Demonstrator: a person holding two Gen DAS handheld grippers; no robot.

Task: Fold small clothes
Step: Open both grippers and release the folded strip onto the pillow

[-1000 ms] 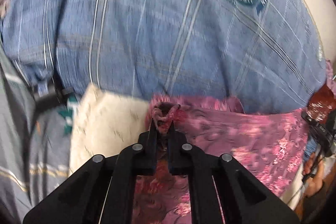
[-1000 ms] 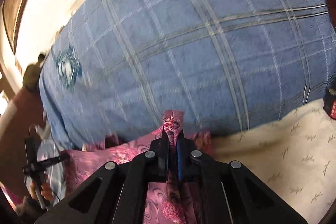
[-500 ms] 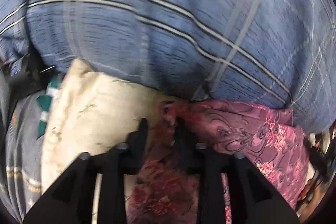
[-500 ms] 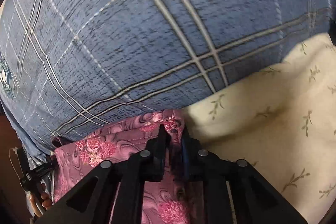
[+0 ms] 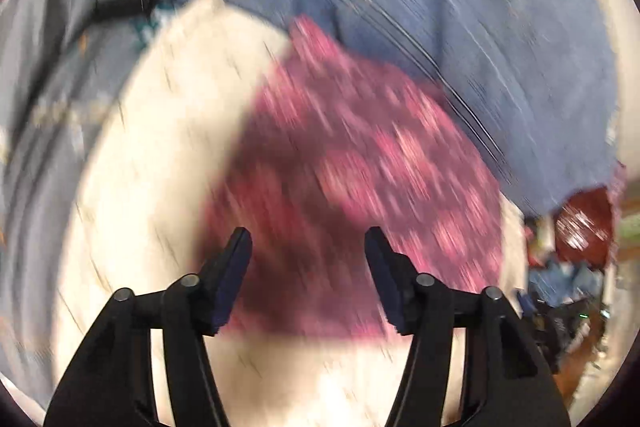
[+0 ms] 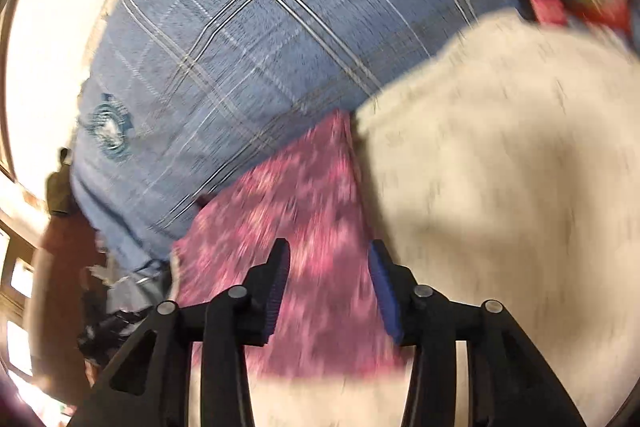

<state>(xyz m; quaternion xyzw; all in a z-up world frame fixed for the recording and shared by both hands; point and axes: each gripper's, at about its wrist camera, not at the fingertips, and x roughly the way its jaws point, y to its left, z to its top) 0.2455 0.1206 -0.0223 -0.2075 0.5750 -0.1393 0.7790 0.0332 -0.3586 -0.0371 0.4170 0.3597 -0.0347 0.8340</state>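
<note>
A small pink floral garment [image 5: 360,179] lies flat on a cream sheet [image 5: 160,167]; it also shows in the right wrist view [image 6: 296,227]. My left gripper [image 5: 308,247] is open and empty, held above the garment's near part. My right gripper [image 6: 328,259] is open and empty above the garment's near right edge. Both views are motion-blurred.
A large blue plaid cloth [image 6: 260,27] with a round teal emblem [image 6: 108,127] lies behind the garment, also in the left wrist view [image 5: 480,27]. Grey striped fabric [image 5: 40,107] lies at the left. Clutter [image 5: 572,267] sits at the far right.
Both grippers have opened, let go of the pink garment's far corners and pulled back. The garment now lies flat on the cream sheet.
</note>
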